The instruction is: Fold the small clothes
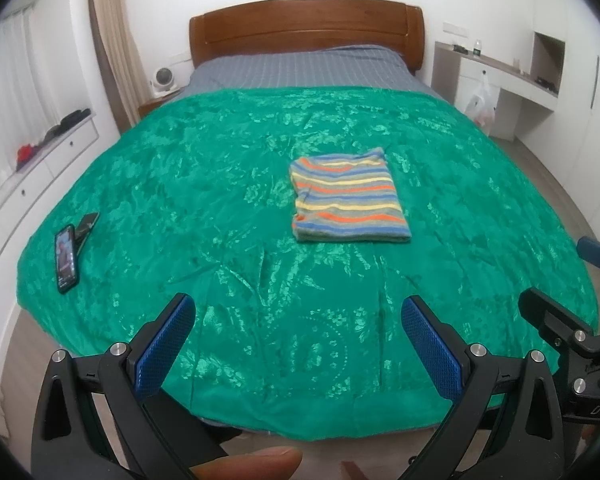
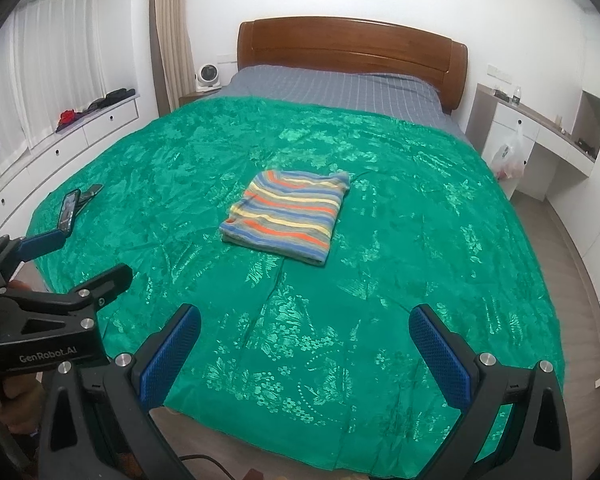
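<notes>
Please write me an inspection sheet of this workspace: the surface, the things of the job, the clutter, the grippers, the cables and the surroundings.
Surface: green bedspread covers most of the bed, wrinkled near the front edge; grey sheet shows at the headboard end.
Job's things: one striped garment, already folded into a rectangle, lying mid-bed.
Clutter: phone with lit screen and a dark object beside it, near the bed's left edge.
Grippers: left gripper open, empty; right gripper open, empty; both held back from the garment.
Cables: a thin dark cable on the floor below the right gripper.
Surroundings: wooden headboard, small fan, white drawers, plastic bag.
</notes>
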Motion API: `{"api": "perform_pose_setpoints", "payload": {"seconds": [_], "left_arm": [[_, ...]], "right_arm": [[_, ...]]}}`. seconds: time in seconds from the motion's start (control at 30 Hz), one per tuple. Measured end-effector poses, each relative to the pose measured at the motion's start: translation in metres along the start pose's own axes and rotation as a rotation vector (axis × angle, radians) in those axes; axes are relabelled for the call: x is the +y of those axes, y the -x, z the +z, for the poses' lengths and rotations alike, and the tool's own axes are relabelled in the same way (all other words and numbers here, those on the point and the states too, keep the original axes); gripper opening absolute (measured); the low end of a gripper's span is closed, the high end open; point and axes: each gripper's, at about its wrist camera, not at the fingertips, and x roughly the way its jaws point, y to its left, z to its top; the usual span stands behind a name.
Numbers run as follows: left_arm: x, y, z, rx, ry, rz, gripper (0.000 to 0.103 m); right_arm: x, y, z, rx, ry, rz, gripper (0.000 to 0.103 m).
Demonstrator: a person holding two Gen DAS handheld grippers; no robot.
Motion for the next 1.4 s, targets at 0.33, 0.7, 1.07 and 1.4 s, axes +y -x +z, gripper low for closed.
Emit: {"api": "perform_pose_setpoints", "payload": {"seconds": [0.33,0.7,1.07,1.4], "left_arm": [[-0.002,0.006,0.000,0.000,-0.024,0.001,0.103],[-0.001,0.007,0.001,-0.009,-0.013,-0.008,0.103],[-0.006,0.003,0.006,-0.006,-0.025,0.030,0.103],[-0.012,0.001,0.006,0.001,-0.048,0.051,0.103]], "right_arm": [[0.004,0.007,0.004,-0.001,0.031,-0.001,0.103],[0.005,0.007,0.006,0.015,0.021,-0.005,0.103],[0.000,0.005,0.007,0.030,-0.006,-0.046,0.103],[-0.004,0.003,0.005,0.042,-0.019,-0.059,0.103]]}}
